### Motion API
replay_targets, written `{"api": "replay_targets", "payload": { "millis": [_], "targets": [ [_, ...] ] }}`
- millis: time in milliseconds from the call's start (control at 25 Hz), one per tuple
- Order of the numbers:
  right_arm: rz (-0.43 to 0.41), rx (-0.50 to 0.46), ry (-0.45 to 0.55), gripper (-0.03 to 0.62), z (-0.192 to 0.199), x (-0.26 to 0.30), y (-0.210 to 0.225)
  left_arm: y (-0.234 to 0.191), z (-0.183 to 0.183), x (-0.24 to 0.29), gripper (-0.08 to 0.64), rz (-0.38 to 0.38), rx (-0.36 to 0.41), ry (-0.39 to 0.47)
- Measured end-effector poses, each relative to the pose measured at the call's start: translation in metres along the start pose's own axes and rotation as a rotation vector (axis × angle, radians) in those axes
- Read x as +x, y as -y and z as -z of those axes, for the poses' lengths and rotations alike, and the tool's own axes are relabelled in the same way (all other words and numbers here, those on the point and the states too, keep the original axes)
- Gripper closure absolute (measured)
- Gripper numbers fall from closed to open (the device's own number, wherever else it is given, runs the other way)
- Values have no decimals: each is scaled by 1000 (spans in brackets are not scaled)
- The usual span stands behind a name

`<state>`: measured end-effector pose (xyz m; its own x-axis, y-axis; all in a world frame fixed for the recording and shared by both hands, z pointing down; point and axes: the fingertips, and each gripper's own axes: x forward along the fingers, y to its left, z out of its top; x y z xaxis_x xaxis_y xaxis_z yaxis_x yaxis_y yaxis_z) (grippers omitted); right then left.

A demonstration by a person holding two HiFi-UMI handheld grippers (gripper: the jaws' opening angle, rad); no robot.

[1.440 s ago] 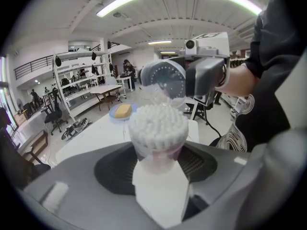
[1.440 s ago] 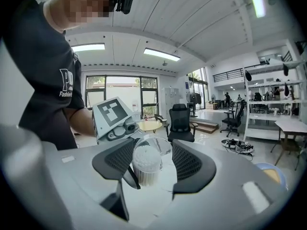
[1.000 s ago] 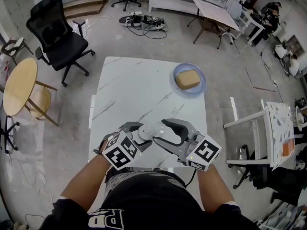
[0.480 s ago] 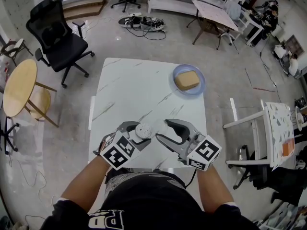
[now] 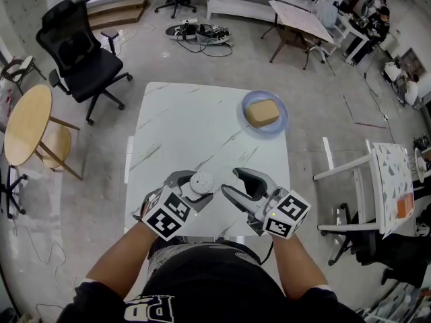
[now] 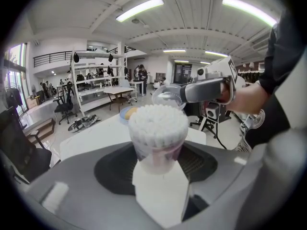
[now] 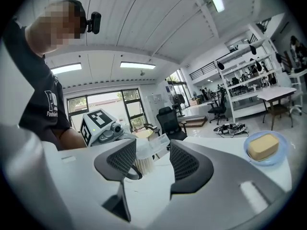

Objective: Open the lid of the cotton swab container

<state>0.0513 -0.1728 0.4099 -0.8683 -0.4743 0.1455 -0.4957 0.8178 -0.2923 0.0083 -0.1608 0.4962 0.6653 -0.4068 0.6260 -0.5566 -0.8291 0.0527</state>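
The container [image 6: 158,139] is thin clear plastic, so it is probably light, a little springy and slick. It is packed to the brim with swabs [image 6: 158,120] that would likely spill if it tipped. The left hand-held gripper [image 5: 192,188] is clenched on its lower wall, pads on either side. That looks like the right place to hold it, since a squeeze higher up could bow the open mouth.

The lid [image 6: 168,96] is already off. It sits just right of the container, between the jaws of the right hand-held gripper [image 5: 230,182], which have just been closing and now grasp it. It is a shallow clear cap, best held across its rim with light pressure, because a harder pinch might flick it out.

Both hand-held grippers hang over the near part of the surface [image 5: 195,126], close to its near edge, so anything dropped could roll off towards the person. Further out the surface lies bare and gives room to set things down. The plate [image 5: 250,99] stands well apart at the far right.
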Motion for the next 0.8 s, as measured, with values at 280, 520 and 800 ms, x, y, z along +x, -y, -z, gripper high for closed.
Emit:
{"api": "replay_targets", "payload": {
  "millis": [280, 520, 800],
  "targets": [
    [25, -30, -20, 376, 1, 1, 0, -1, 0, 0, 252, -10, -6, -2],
    [33, -22, -18, 376, 1, -1, 3, -2, -2, 0, 252, -20, -4, 6],
    [33, -24, -8, 376, -1, 0, 0, -2, 2, -1, 252, -25, -10, -6]
  ]
}}
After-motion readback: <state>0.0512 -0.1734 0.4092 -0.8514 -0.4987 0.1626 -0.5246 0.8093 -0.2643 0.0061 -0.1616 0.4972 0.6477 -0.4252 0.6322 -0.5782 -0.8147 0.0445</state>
